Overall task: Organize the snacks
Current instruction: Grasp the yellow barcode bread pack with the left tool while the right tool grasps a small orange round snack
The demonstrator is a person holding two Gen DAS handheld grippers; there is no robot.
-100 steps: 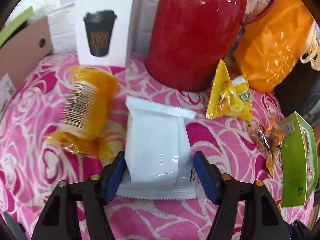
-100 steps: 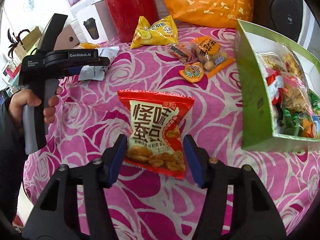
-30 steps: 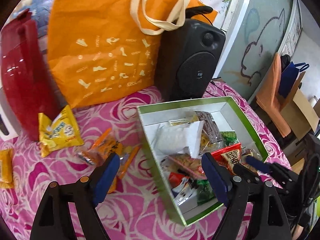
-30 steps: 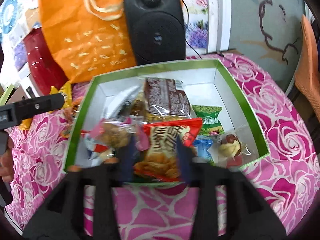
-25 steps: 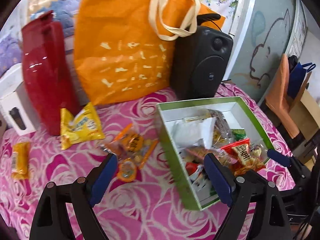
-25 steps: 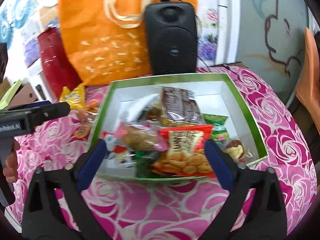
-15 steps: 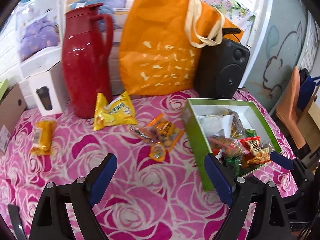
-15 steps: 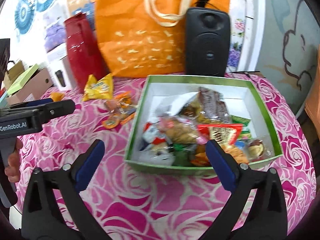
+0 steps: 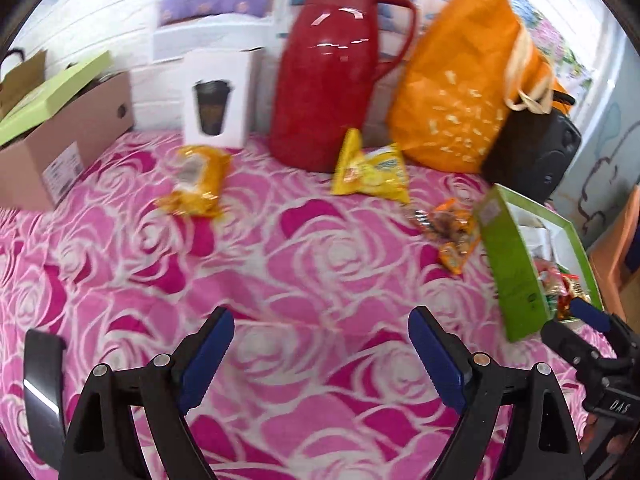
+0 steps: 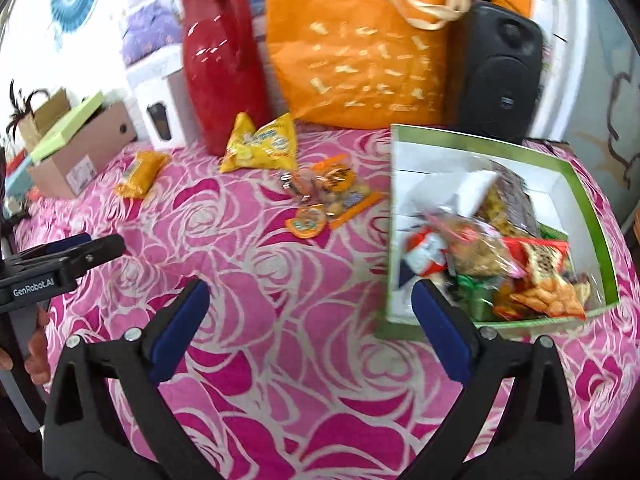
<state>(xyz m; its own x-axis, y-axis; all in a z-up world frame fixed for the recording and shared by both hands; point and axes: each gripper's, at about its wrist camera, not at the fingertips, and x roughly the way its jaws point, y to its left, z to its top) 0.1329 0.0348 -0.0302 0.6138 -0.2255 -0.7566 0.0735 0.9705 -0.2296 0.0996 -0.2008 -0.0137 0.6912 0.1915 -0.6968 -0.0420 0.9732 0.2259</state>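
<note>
Crinkly yellow packet, rose-patterned cloth

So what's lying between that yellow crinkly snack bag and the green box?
A small heap of orange-wrapped snack packets on the pink rose tablecloth, clearest in the right wrist view.

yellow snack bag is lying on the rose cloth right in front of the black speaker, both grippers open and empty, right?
Not quite. In the right wrist view the yellow snack bag lies in front of the red jug, not the black speaker. Both the left gripper and right gripper are open and empty.
</note>
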